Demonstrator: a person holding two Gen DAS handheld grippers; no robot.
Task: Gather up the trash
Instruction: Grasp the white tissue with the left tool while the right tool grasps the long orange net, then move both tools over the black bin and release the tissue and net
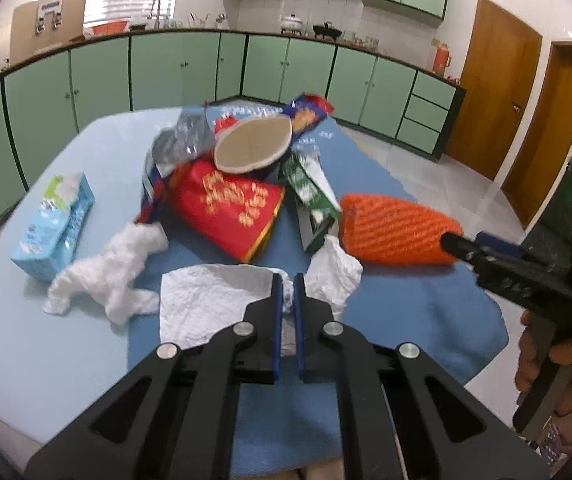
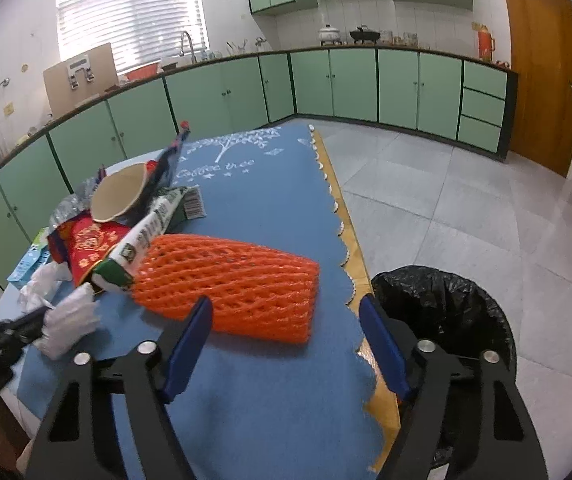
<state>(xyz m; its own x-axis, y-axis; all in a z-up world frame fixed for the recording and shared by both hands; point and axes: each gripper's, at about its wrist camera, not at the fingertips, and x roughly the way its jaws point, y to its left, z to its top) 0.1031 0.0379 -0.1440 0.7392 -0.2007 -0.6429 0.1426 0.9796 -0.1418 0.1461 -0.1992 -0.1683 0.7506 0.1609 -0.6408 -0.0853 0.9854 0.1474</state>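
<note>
My left gripper (image 1: 287,282) is shut on a white paper towel (image 1: 206,300) that lies on the blue mat (image 1: 405,320); the towel bunches up between the blue pads. From the right wrist view the same gripper (image 2: 42,316) enters from the left with the towel (image 2: 72,320) at its tip. An orange foam net (image 2: 238,280) lies on the mat. My right gripper (image 2: 286,304) stands open just above its near end, with neither pad pressing it. In the left wrist view the right gripper (image 1: 451,242) meets the net (image 1: 393,228) at its right end.
A bin lined with a black bag (image 2: 445,308) stands on the floor right of the table. The heap holds a red packet (image 1: 226,208), a green carton (image 1: 309,192), a paper cup (image 1: 250,146) and a crumpled tissue (image 1: 110,276). A blue tissue box (image 1: 54,228) lies left.
</note>
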